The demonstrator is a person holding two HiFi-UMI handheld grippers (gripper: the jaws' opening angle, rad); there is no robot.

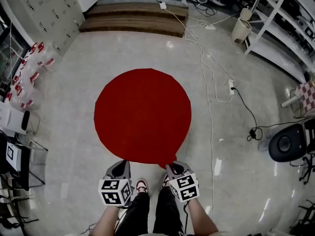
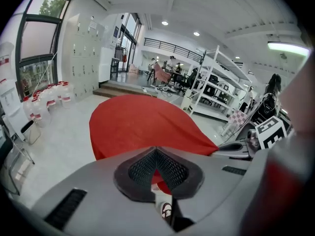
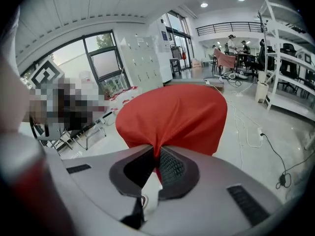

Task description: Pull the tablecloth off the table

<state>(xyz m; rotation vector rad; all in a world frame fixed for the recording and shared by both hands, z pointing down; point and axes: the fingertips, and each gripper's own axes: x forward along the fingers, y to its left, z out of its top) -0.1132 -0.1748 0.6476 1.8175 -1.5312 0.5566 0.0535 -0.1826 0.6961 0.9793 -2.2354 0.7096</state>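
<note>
A round red tablecloth (image 1: 142,114) covers a table in the middle of the floor. Both grippers are at its near edge, in front of my legs. My left gripper (image 1: 121,165) is shut on the cloth's hem; in the left gripper view, red fabric (image 2: 147,122) shows between the left gripper's (image 2: 156,150) closed pads. My right gripper (image 1: 171,166) is shut on the hem too, drawing it into a small point. In the right gripper view, the cloth (image 3: 182,114) bunches into the right gripper's (image 3: 158,150) closed pads. The table under the cloth is hidden.
White cables (image 1: 206,58) and a power strip (image 1: 231,86) trail across the floor right of the table. A black round device (image 1: 288,144) sits at the right, water jugs (image 1: 29,73) at the left, wooden steps (image 1: 133,18) behind, and white shelving (image 1: 285,23) at the back right.
</note>
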